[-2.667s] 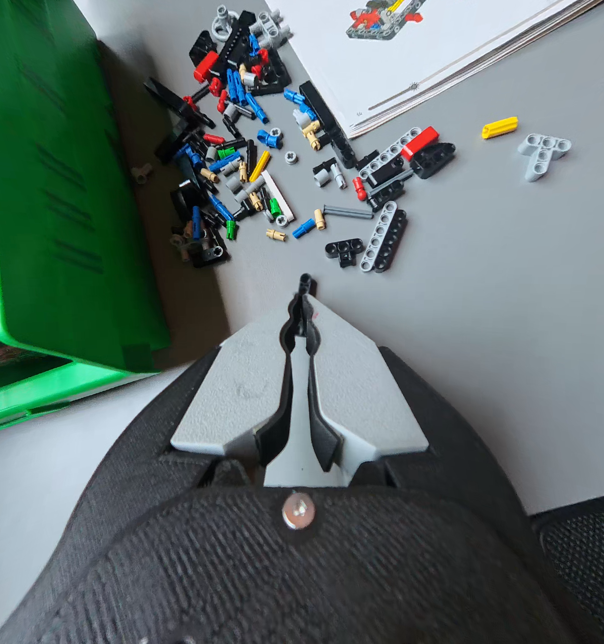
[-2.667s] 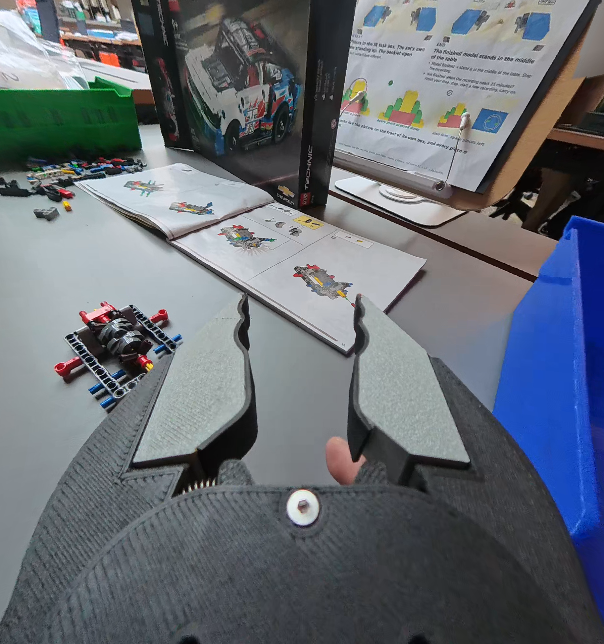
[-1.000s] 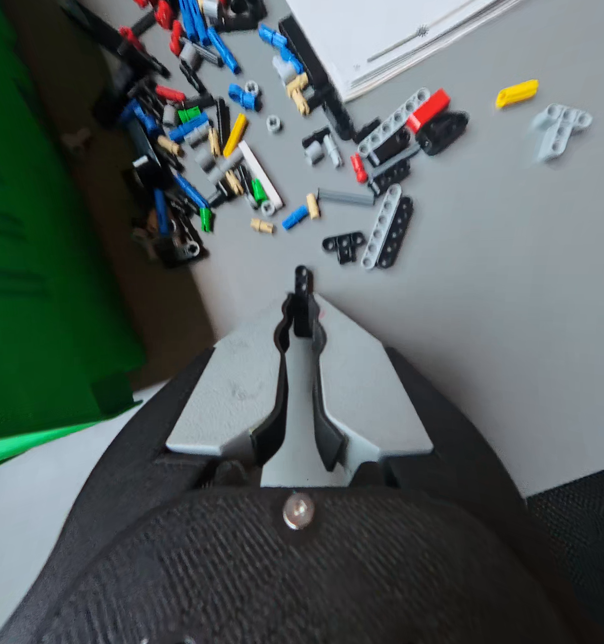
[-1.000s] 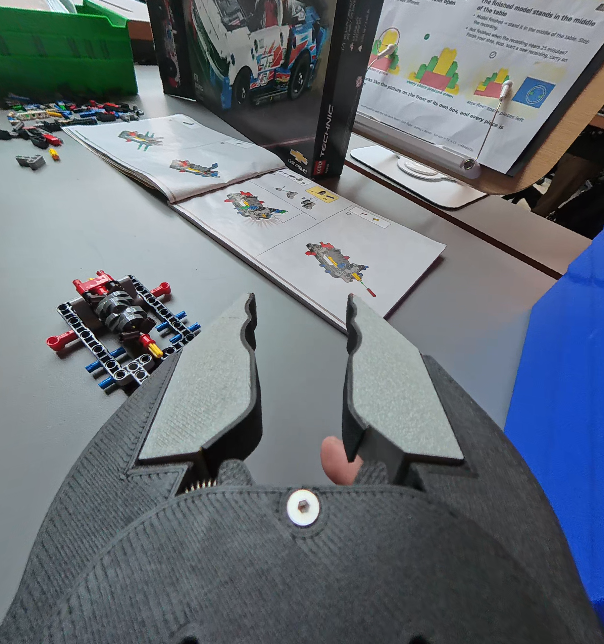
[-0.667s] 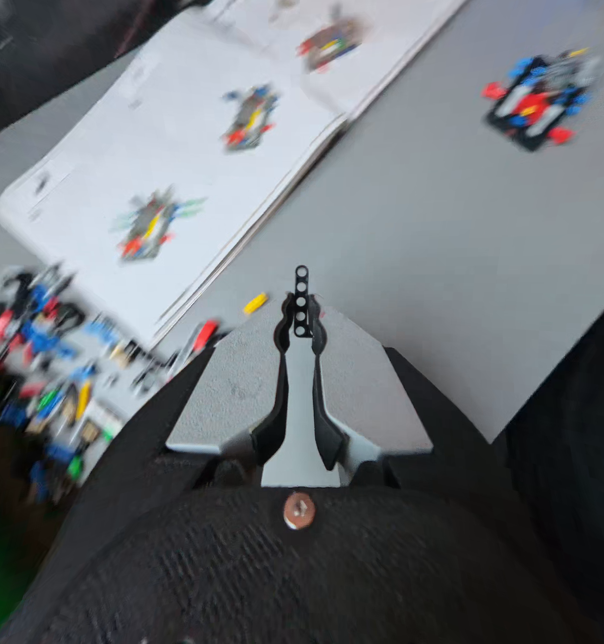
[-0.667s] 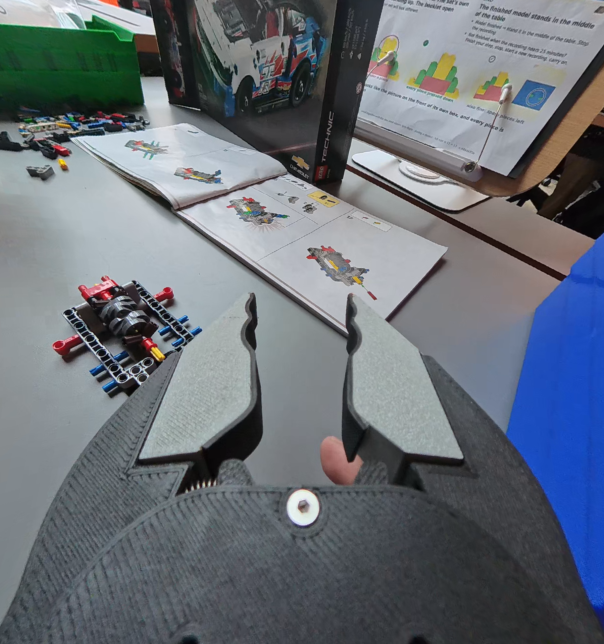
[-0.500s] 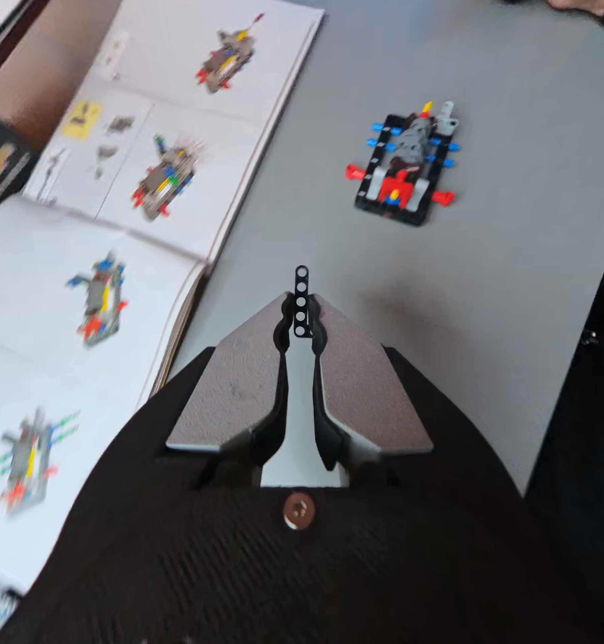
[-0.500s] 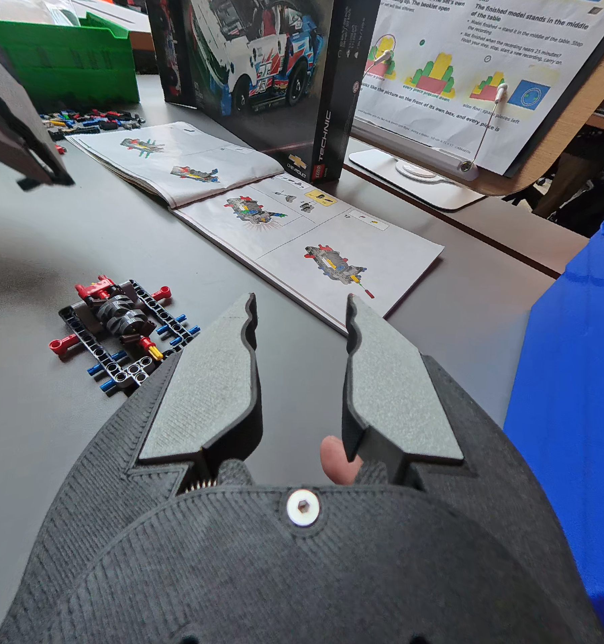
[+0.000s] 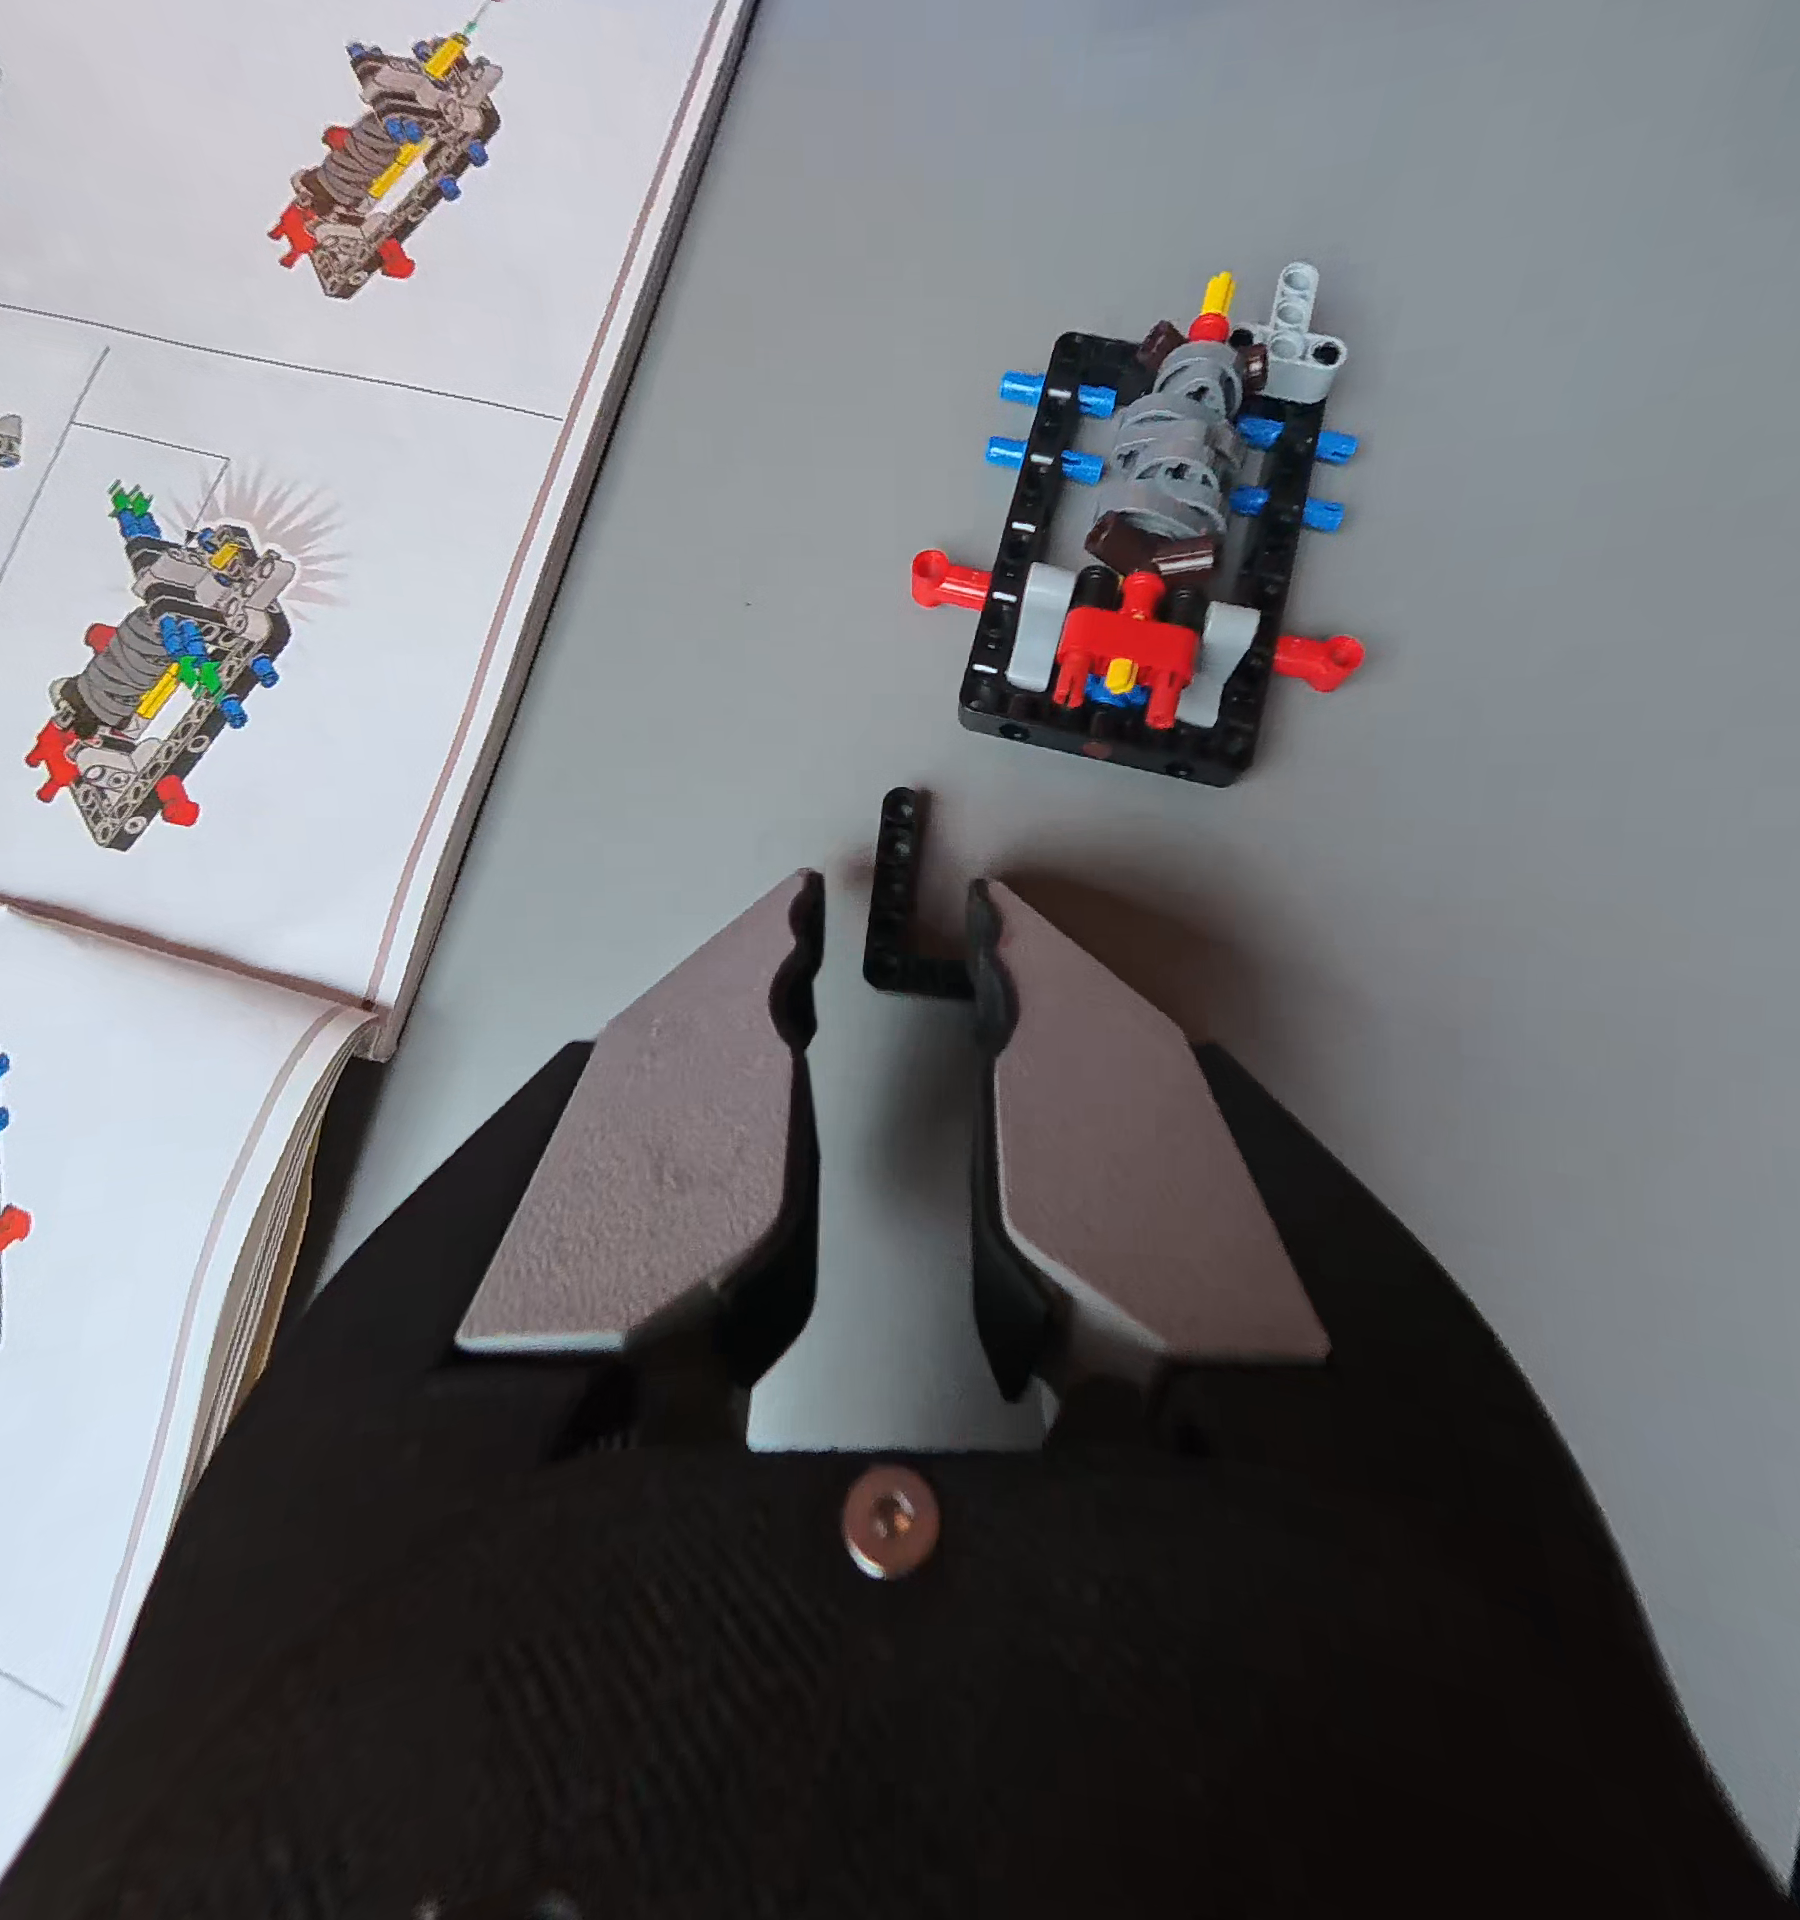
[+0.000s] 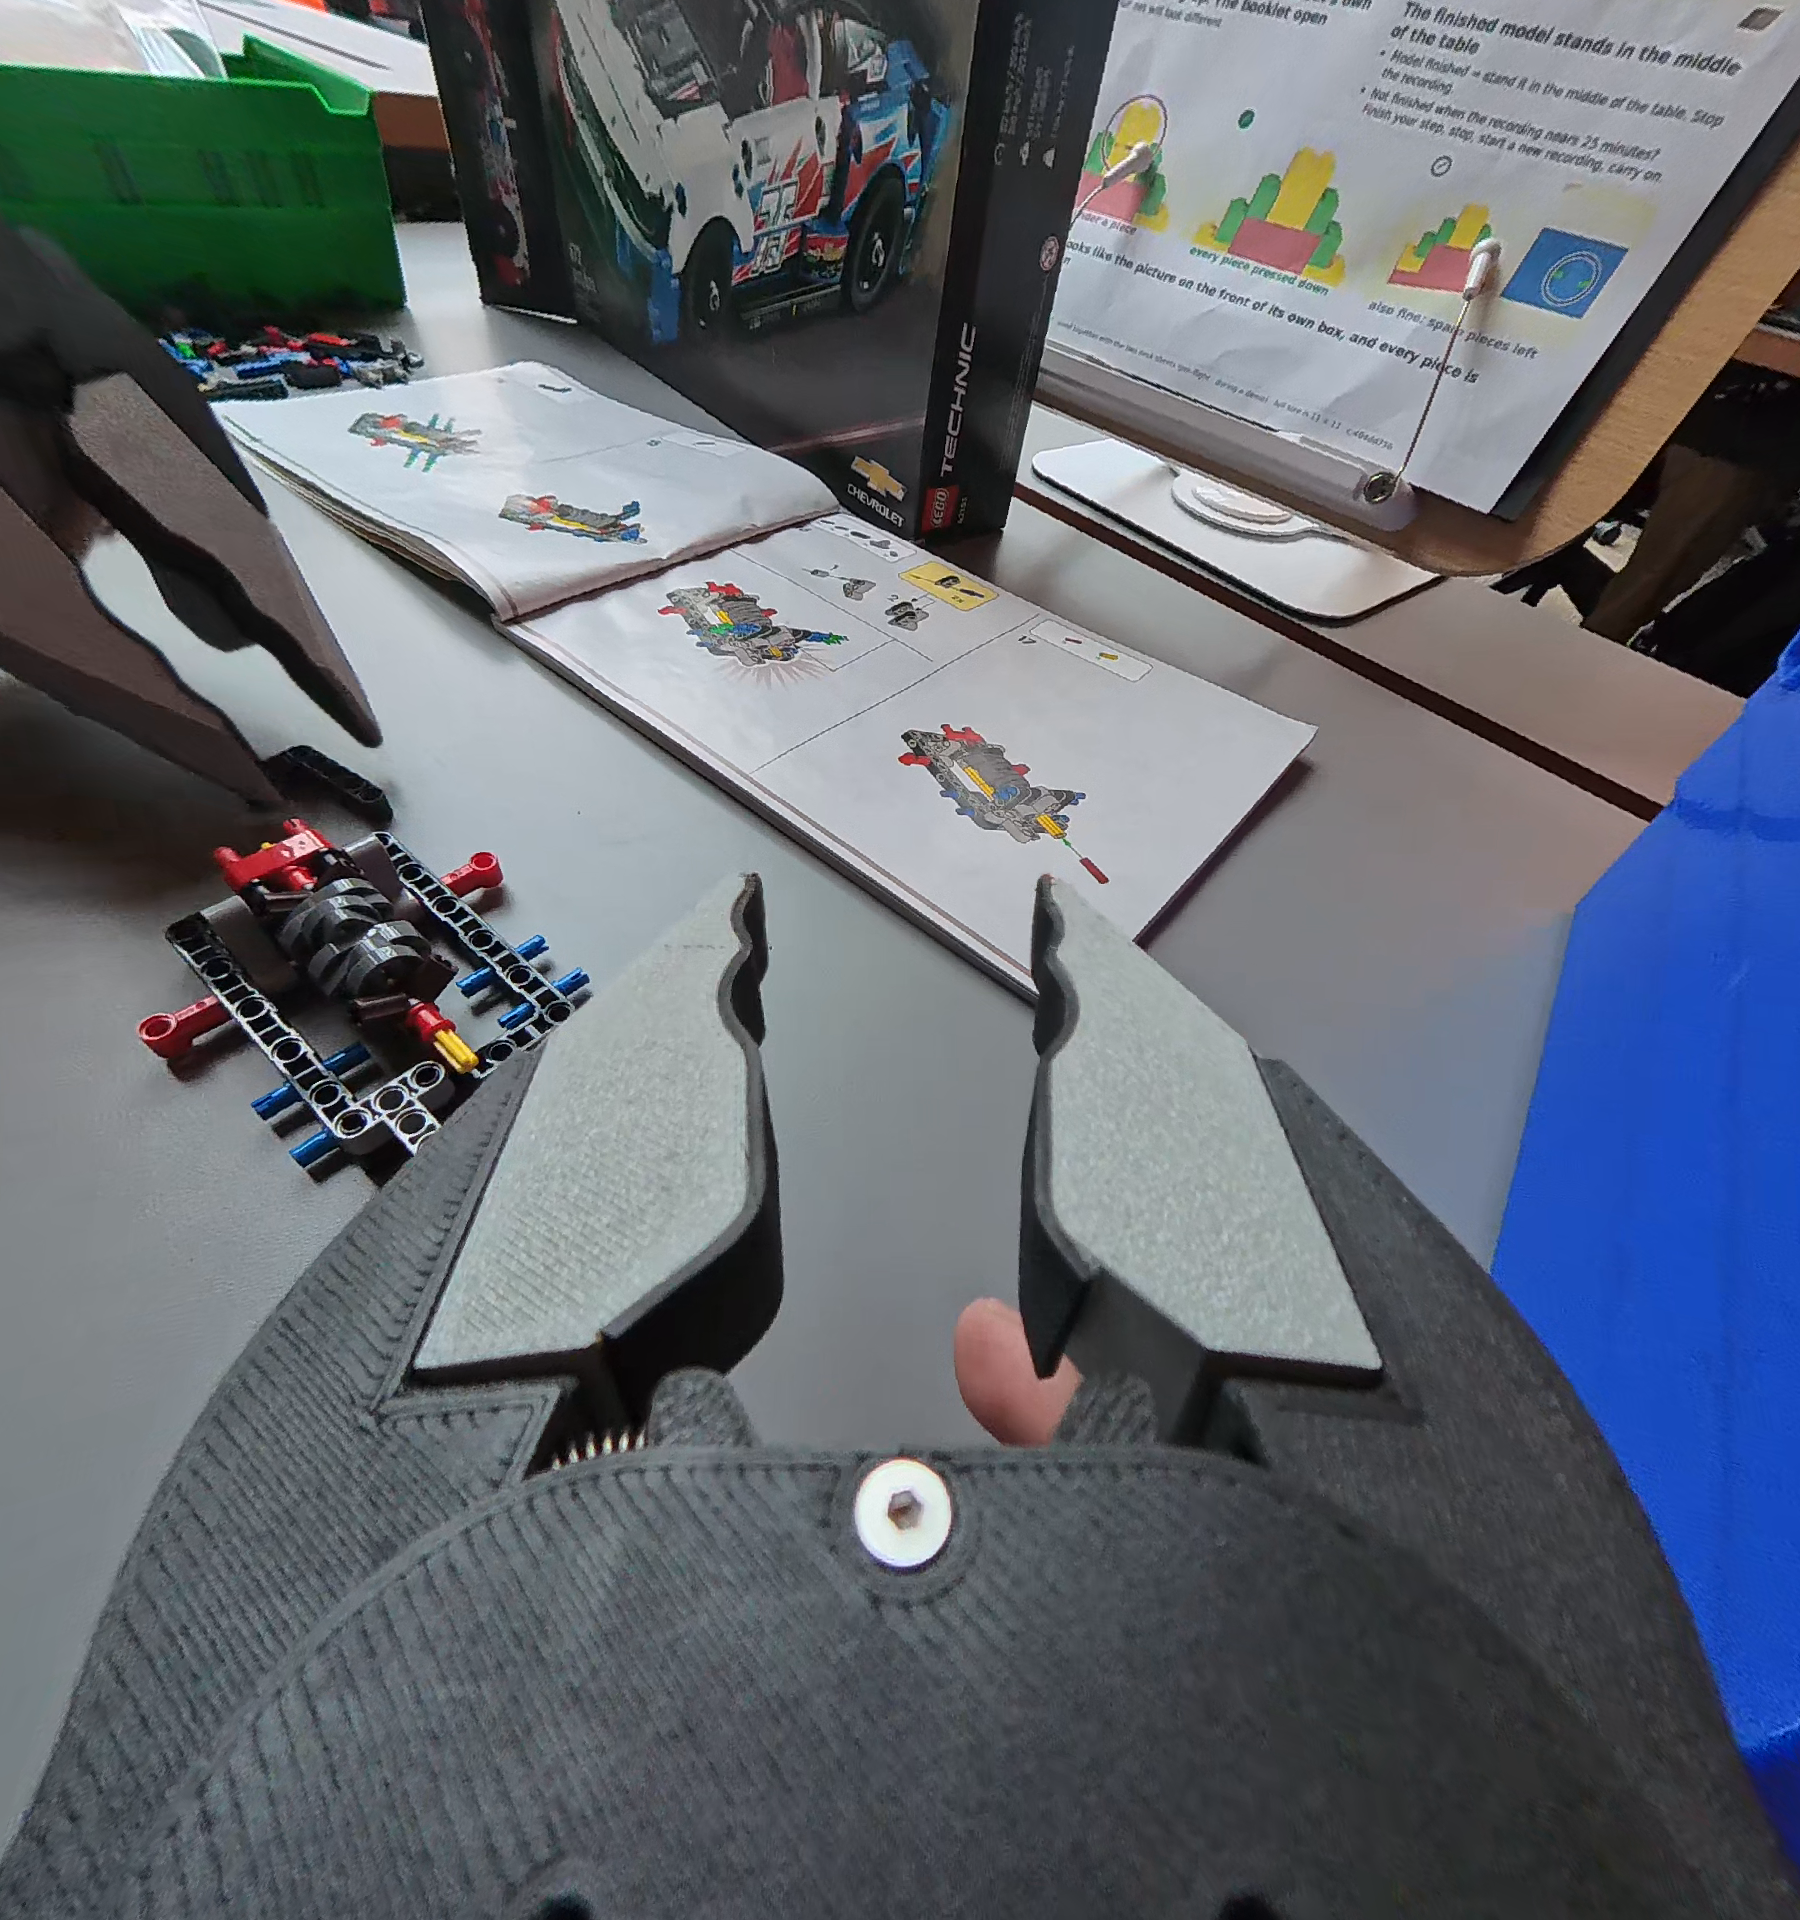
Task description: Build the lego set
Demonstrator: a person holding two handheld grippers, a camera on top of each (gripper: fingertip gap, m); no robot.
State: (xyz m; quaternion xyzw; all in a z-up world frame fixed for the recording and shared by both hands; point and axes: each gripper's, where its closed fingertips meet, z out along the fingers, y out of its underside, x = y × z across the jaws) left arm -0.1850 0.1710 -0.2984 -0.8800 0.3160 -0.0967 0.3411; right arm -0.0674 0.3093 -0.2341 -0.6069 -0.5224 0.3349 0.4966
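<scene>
A partly built lego frame, black with a grey crank, red and blue pins, lies on the grey table. It also shows in the right wrist view. A black L-shaped beam lies on the table just in front of the frame, also visible in the right wrist view. My left gripper is open, its fingertips on either side of the beam; it shows in the right wrist view too. My right gripper is open and empty, to the right of the frame.
The open instruction booklet lies left of the frame and shows in the right wrist view. Behind it stand the set's box and a printed sheet on a stand. A green bin with loose pieces is far left. A blue bin is right. The grippers' ends are close to 20 cm from one another.
My left gripper carried the black beam from the loose pile over to the frame, came down to the table and opened; the beam now lies on the table. The right gripper barely moved.
</scene>
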